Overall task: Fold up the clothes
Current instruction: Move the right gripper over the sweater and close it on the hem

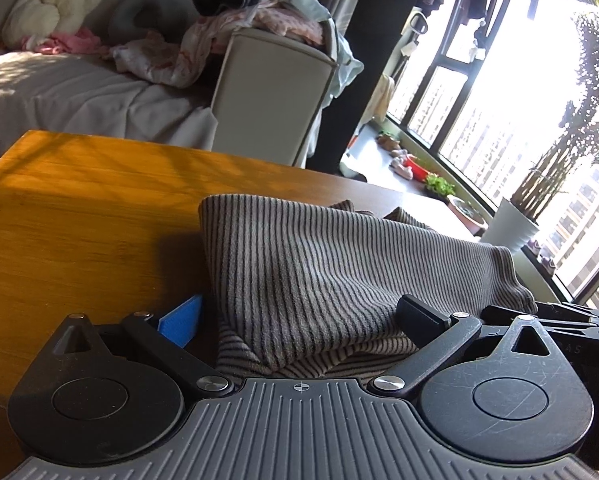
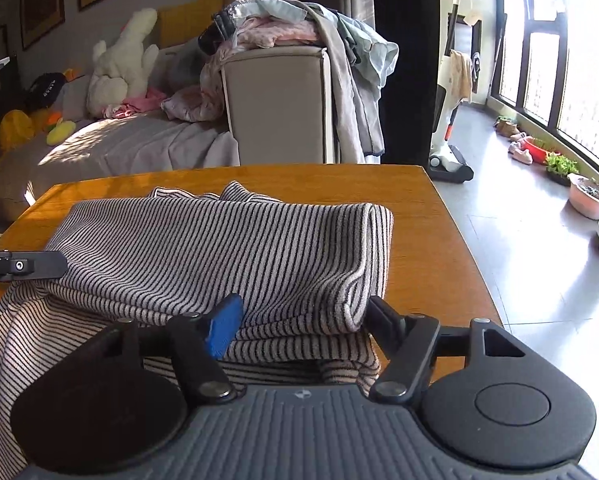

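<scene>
A grey-and-black striped garment lies folded in layers on the wooden table. My left gripper is open, its fingers spread around the garment's near left end. In the right wrist view the same garment is a thick folded bundle. My right gripper is open, its fingers standing either side of the bundle's near right corner. The left gripper's finger shows at the left edge against the cloth. Part of the garment hangs off the near table edge.
Behind the table stands a sofa piled with clothes and a white plush toy. A vacuum and plant pots are on the floor by the window at right. The table edge is at right.
</scene>
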### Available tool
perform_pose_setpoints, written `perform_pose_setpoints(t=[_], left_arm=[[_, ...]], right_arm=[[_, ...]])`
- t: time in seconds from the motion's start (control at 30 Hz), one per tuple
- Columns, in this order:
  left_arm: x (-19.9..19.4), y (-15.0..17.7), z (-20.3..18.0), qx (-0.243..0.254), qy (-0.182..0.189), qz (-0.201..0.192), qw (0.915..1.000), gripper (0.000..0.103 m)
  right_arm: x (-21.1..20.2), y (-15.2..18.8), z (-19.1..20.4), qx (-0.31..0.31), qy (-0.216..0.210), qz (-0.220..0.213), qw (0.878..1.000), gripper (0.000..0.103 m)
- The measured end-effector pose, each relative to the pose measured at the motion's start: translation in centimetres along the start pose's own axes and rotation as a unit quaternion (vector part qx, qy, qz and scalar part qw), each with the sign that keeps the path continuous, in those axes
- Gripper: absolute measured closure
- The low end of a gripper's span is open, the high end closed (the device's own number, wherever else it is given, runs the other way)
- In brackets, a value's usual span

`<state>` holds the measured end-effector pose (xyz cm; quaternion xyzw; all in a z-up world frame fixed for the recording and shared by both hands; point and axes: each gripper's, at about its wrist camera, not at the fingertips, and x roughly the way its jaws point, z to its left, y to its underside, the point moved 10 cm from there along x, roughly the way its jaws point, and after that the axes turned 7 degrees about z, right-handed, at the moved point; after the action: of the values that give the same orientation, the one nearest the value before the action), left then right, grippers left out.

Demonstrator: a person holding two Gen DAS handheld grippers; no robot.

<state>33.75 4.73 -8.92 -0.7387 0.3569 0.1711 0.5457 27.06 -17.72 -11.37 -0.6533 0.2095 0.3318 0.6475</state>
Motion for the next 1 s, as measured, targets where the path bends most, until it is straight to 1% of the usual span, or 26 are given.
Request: perform_pose_setpoints(t=[0.17, 0.4, 0.47, 0.6, 0.67, 0.7, 0.73, 0.77, 0.8, 0.83, 0.9, 0.93, 1.0], left_arm=[[-1.4, -0.9, -1.5, 0.024, 0.011, -0.028, 0.9993, 0.0], [-3.4, -2.1, -3.6, 0.057, 0.026, -0.068, 0.9958, 0.0], [-2.6, -1.7, -4.4, 0.061, 0.045, -0.052, 0.9958, 0.0], [0.3, 0.0, -3.6, 0.051, 0.032, -0.013, 0.9981, 0.0], [0.5, -0.2, -3.0, 0.033, 0.039, -0.01, 0.9987, 0.0], [0.6, -0.3, -2.8, 0.031, 0.039, -0.009, 0.9987, 0.0], [0.7, -0.2, -2.8, 0.033, 0.038, -0.005, 0.9987, 0.0], [0.8, -0.2, -2.8, 0.035, 0.036, -0.004, 0.9987, 0.0], [0.7, -0.1, -2.9, 0.037, 0.034, -0.004, 0.9987, 0.0], [0.7, -0.1, -2.9, 0.039, 0.032, -0.005, 0.9987, 0.0], [0.7, 0.0, -3.0, 0.043, 0.028, -0.005, 0.9987, 0.0], [0.7, 0.0, -3.1, 0.044, 0.026, -0.005, 0.9987, 0.0], [0.6, 0.1, -3.1, 0.046, 0.025, -0.005, 0.9986, 0.0]], right_arm=[[0.7, -0.3, -0.2, 0.011, -0.007, 0.001, 1.0, 0.029], [0.5, -0.4, -0.1, 0.009, -0.009, -0.006, 1.0, 0.029], [0.2, -0.4, -0.1, 0.006, -0.006, -0.007, 1.0, 0.029], [-0.9, -0.8, -0.5, -0.002, 0.008, -0.014, 1.0, 0.029], [-2.2, -1.8, -0.5, -0.021, 0.026, -0.038, 0.999, 0.029], [-2.9, -2.5, -0.3, -0.027, 0.027, -0.052, 0.998, 0.031], [-3.4, -3.3, 0.1, -0.025, 0.015, -0.062, 0.998, 0.035], [-3.9, -4.0, 0.6, -0.023, 0.004, -0.073, 0.997, 0.049], [-4.4, -4.8, 1.0, -0.021, -0.008, -0.083, 0.996, 0.057], [-4.5, -5.3, 1.5, -0.019, -0.022, -0.085, 0.996, 0.057], [-3.2, -5.5, 3.0, -0.013, -0.059, -0.064, 0.996, 0.057], [-2.3, -5.4, 3.6, -0.013, -0.068, -0.051, 0.996, 0.057], [0.5, -3.7, 4.1, -0.027, -0.045, -0.013, 0.999, 0.057]])
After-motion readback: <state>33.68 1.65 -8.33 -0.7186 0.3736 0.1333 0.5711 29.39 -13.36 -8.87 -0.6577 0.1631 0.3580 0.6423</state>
